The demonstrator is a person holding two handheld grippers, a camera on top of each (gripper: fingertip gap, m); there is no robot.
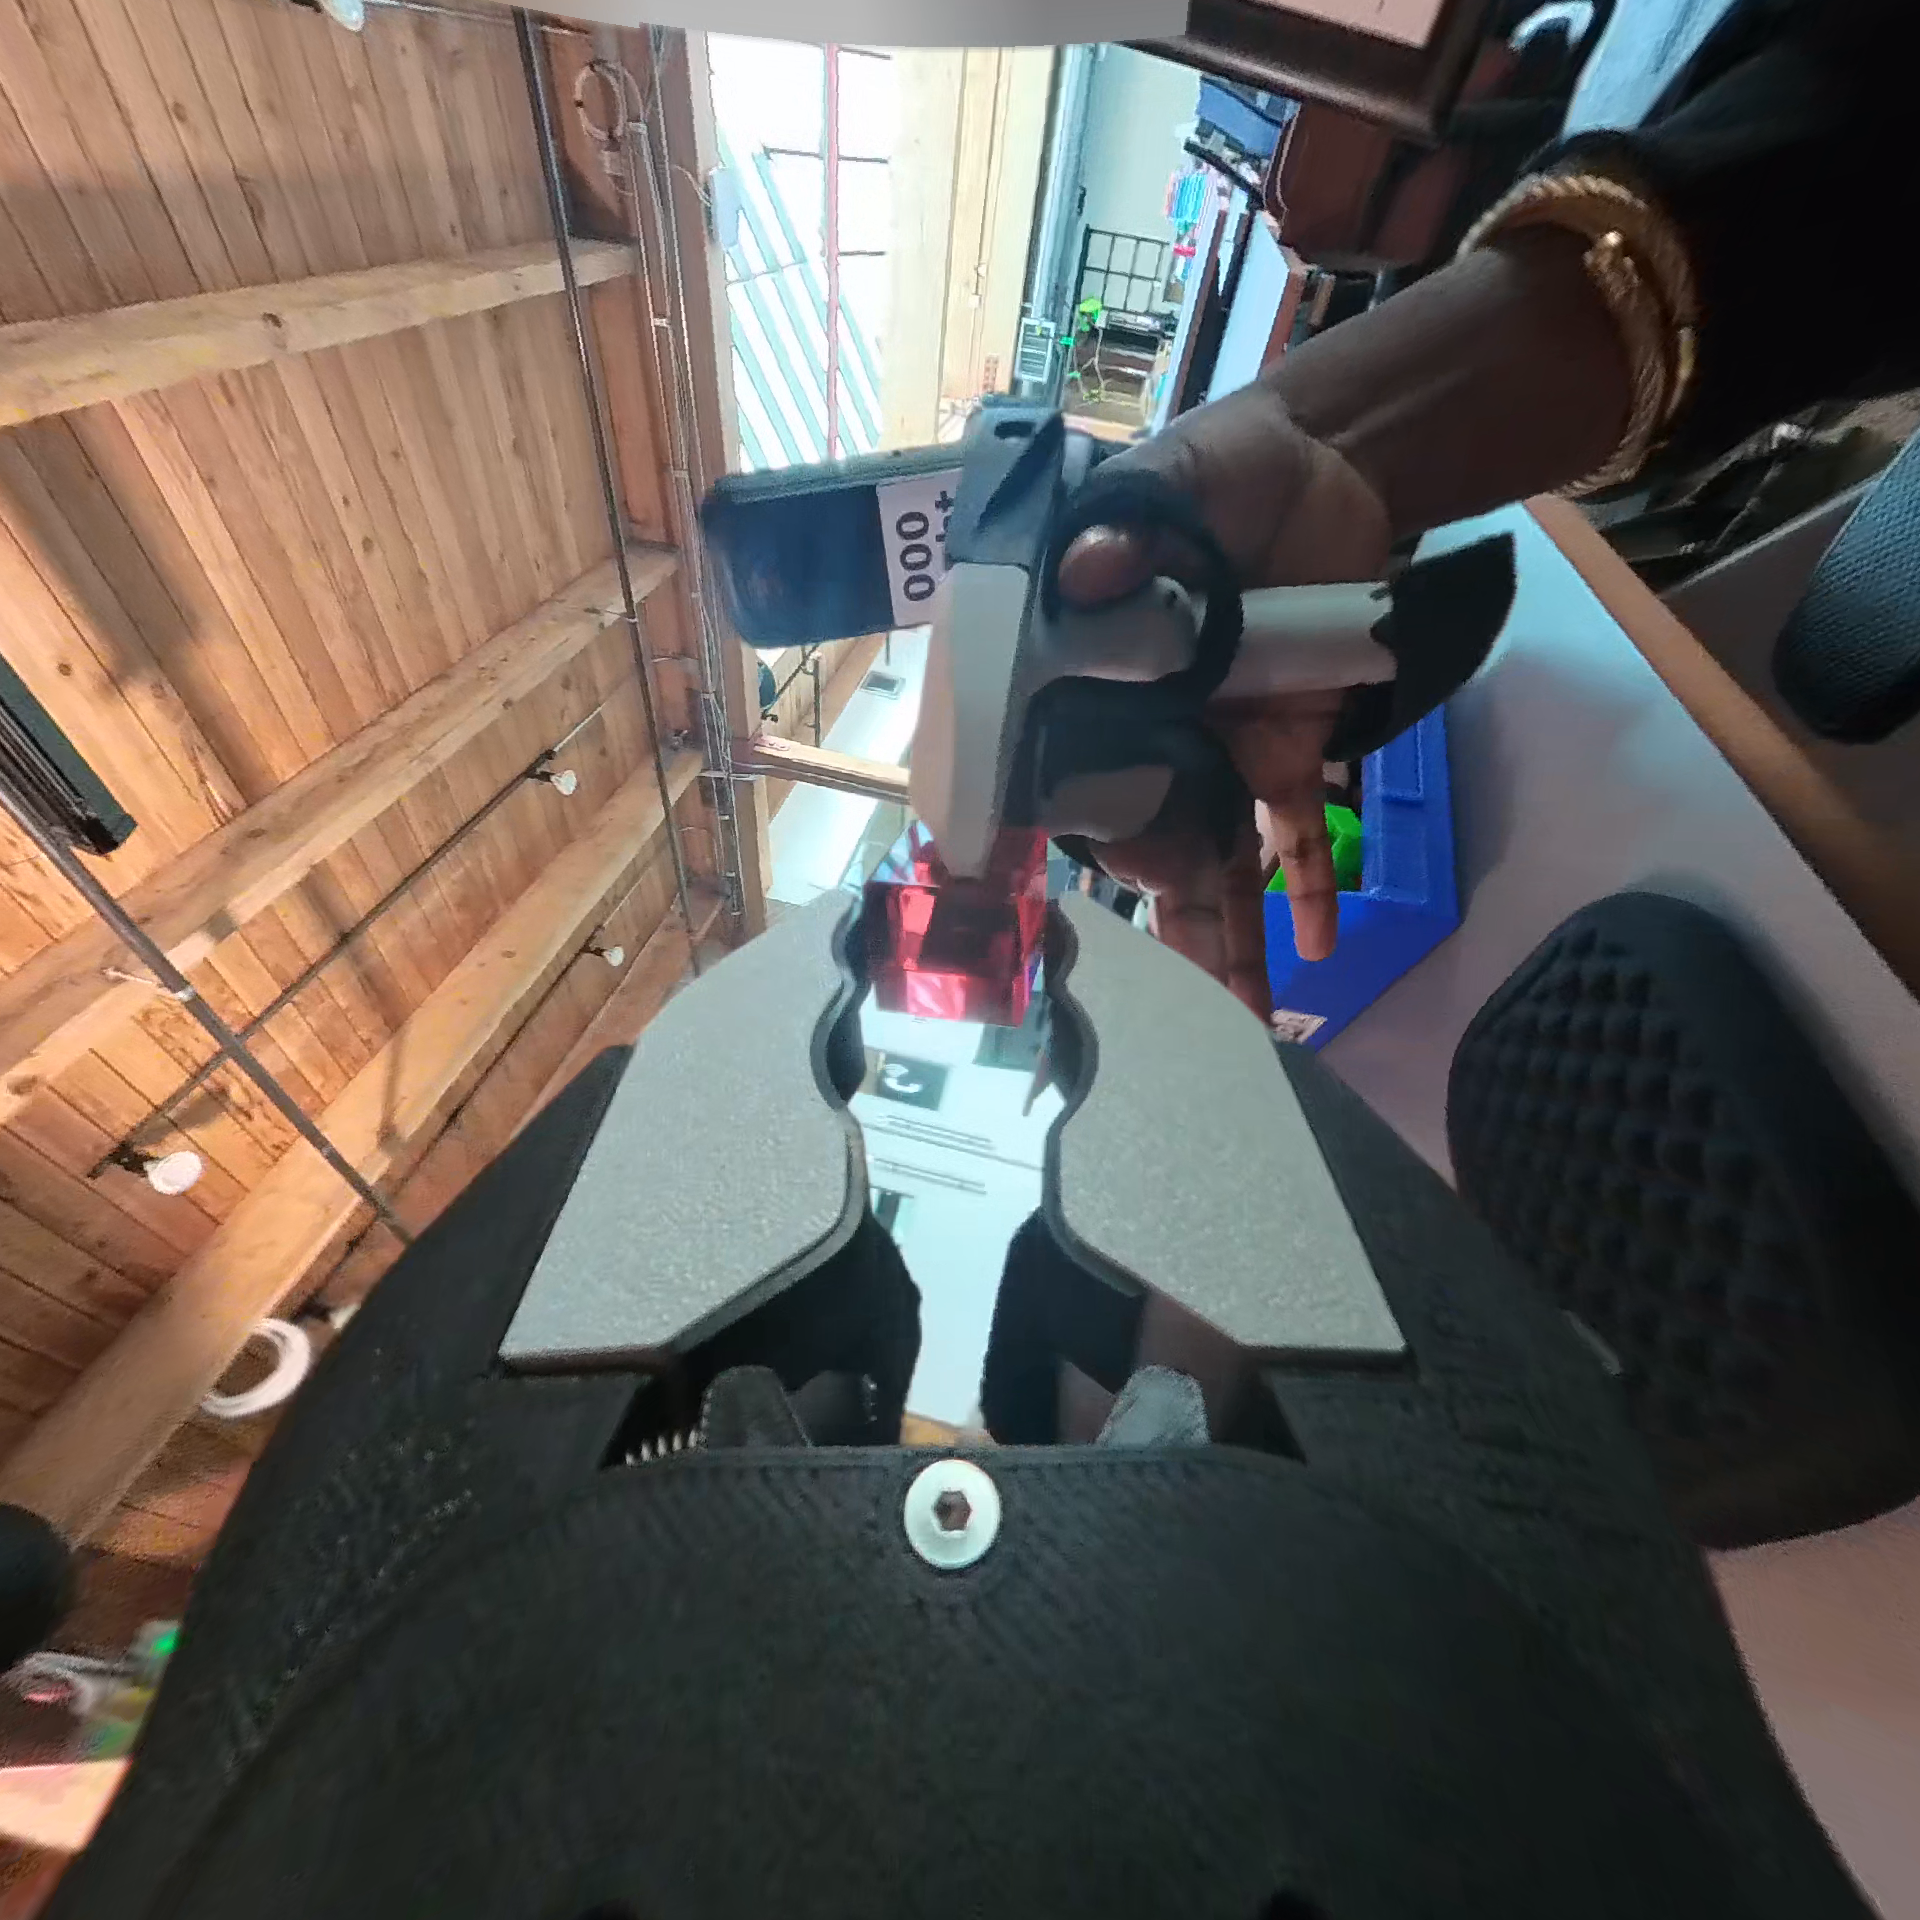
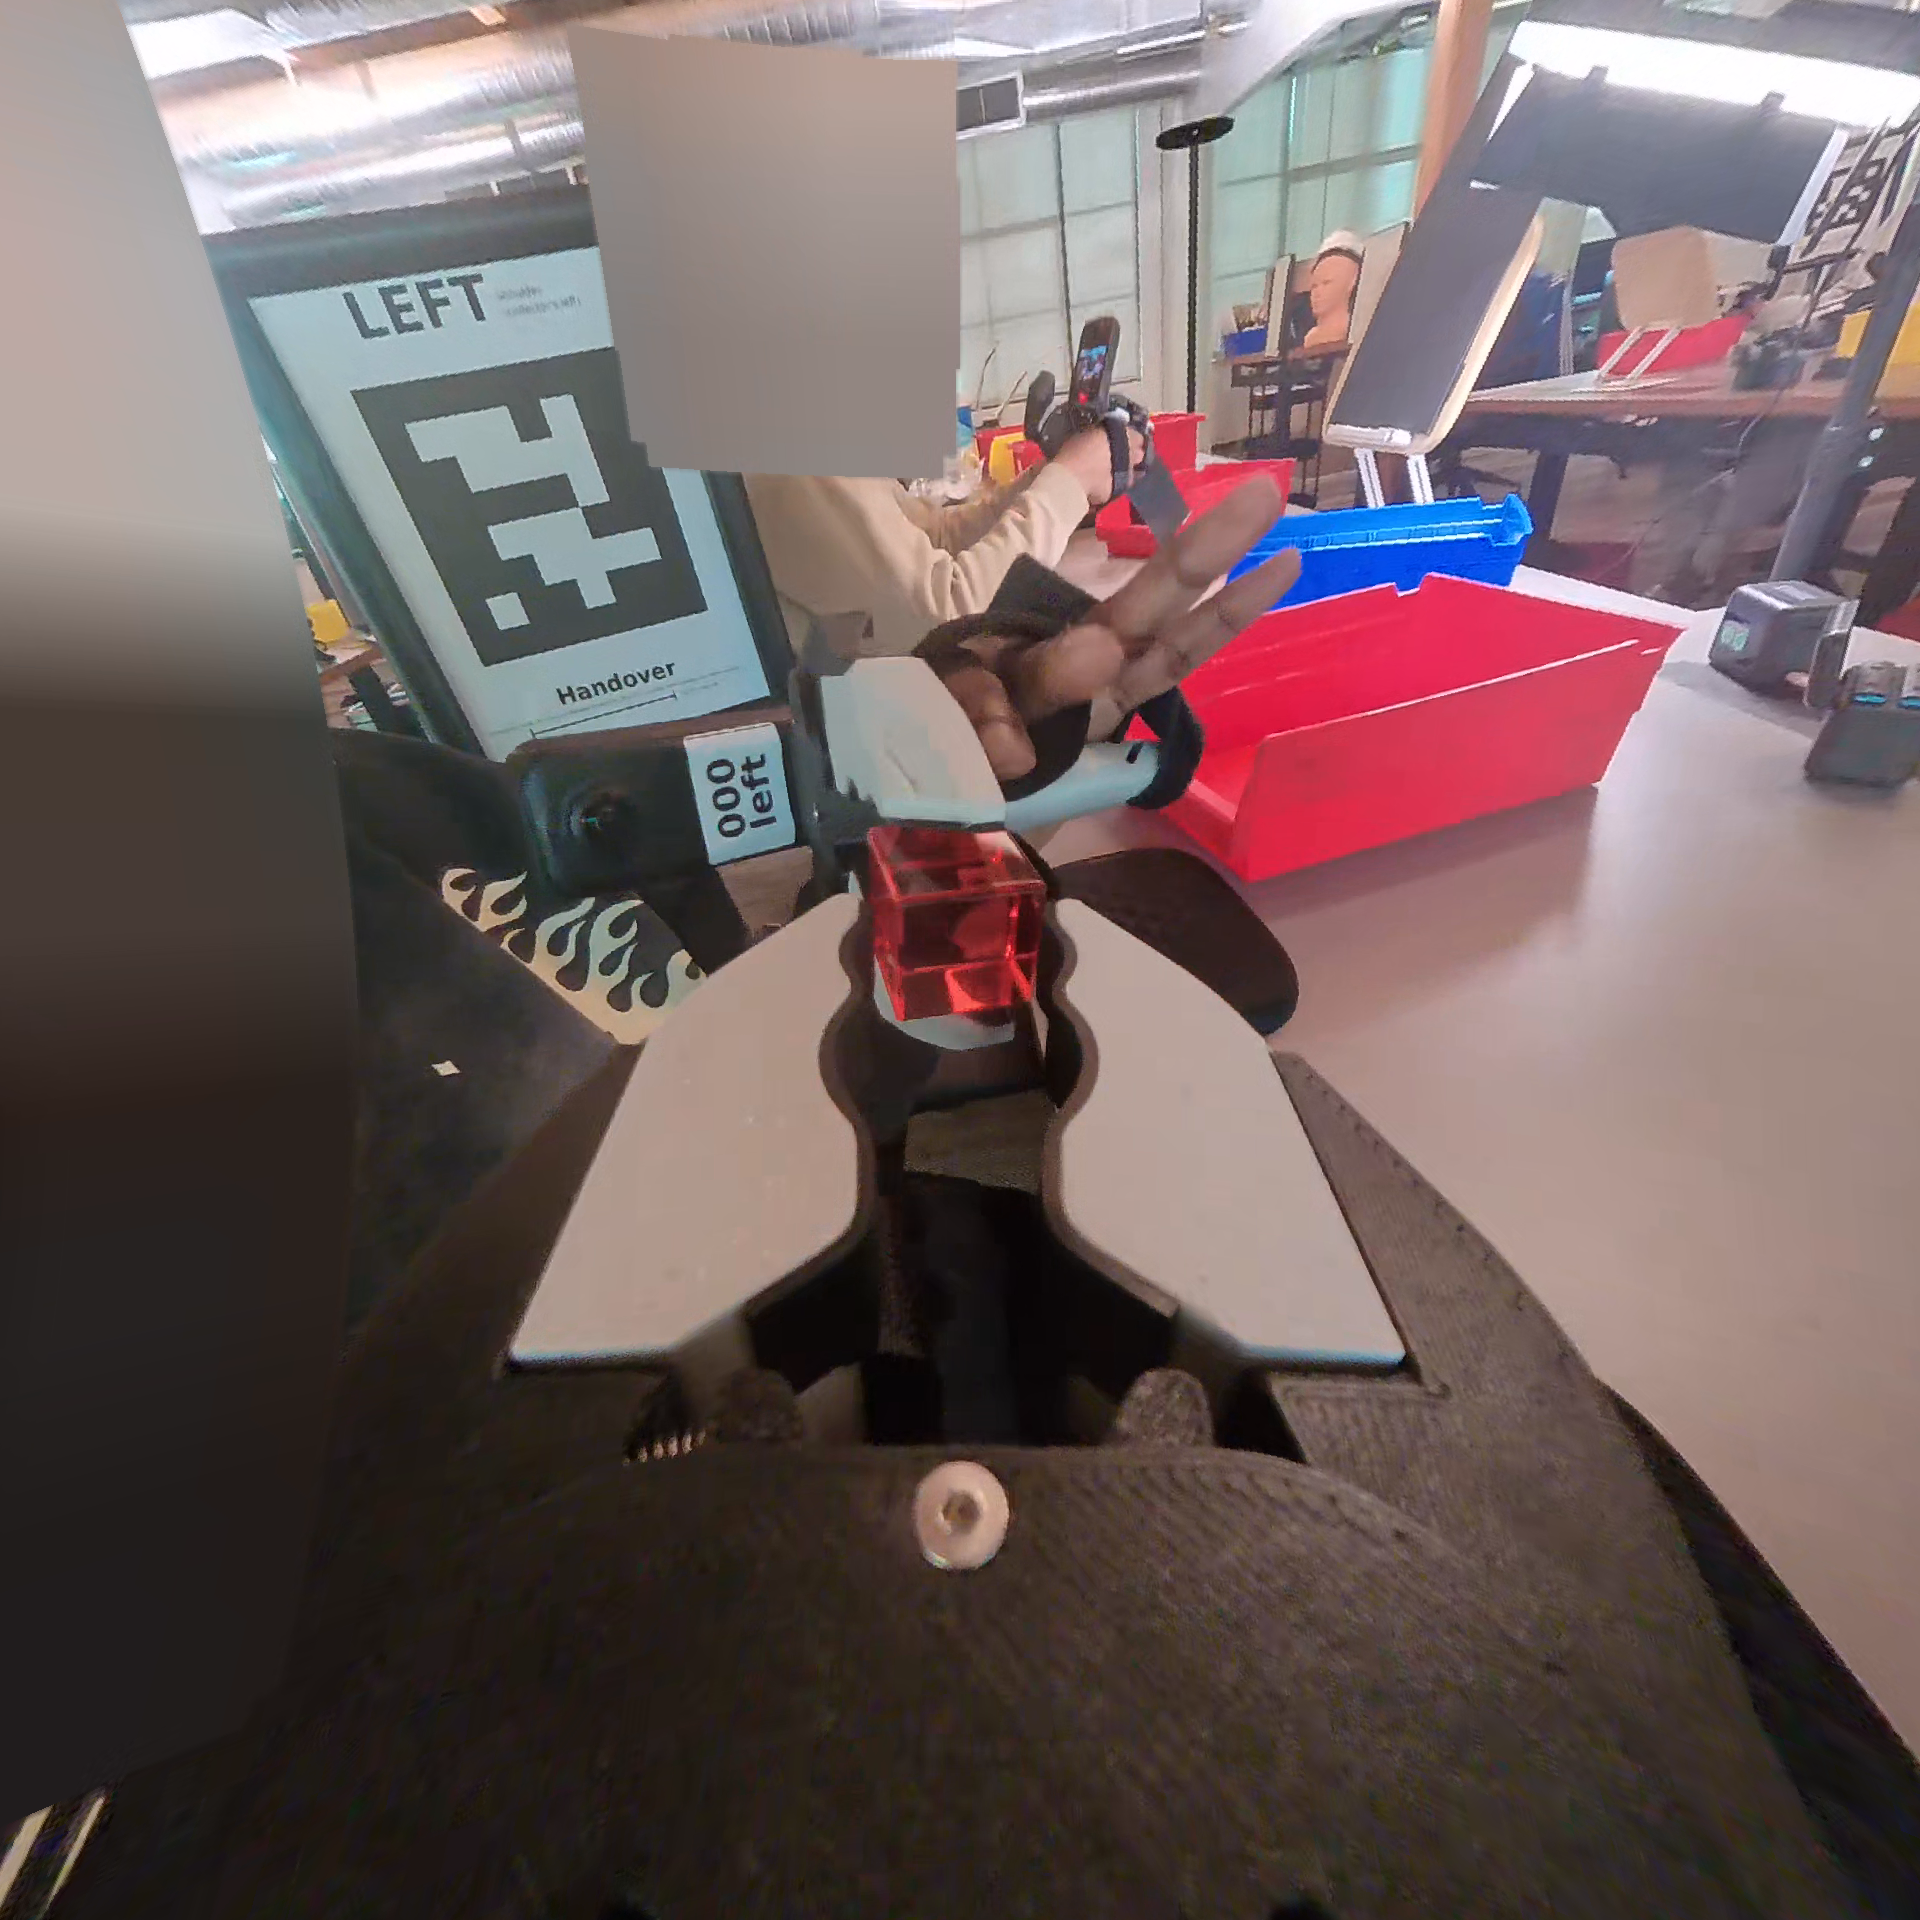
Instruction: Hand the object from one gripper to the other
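A clear red cube [image 1: 951, 951] sits between the tips of my left gripper [image 1: 954, 940], whose grey fingers [image 1: 727, 1122] close on its two sides. The right gripper comes in from above, and one of its grey fingers [image 1: 971, 748] rests on the cube's top; the other is hidden. In the right wrist view the cube [image 2: 956, 935] is clamped between the tips of my right gripper [image 2: 954, 940]. There the left gripper's fingers lie above [image 2: 925, 769] and below [image 2: 951, 1031] the cube. Both grippers hold it in the air.
A grey table [image 2: 1558, 1091] carries a red bin [image 2: 1403, 727] and a blue bin [image 2: 1382, 540]; a blue bin [image 1: 1382, 904] also shows in the left view. A marker board [image 2: 520, 499] stands at the left. A black chair back [image 1: 1683, 1195] is close at the right. A person in a cream sleeve [image 2: 935, 540] sits behind. Only a small space, under 4 cm, lies between the two pairs of fingers.
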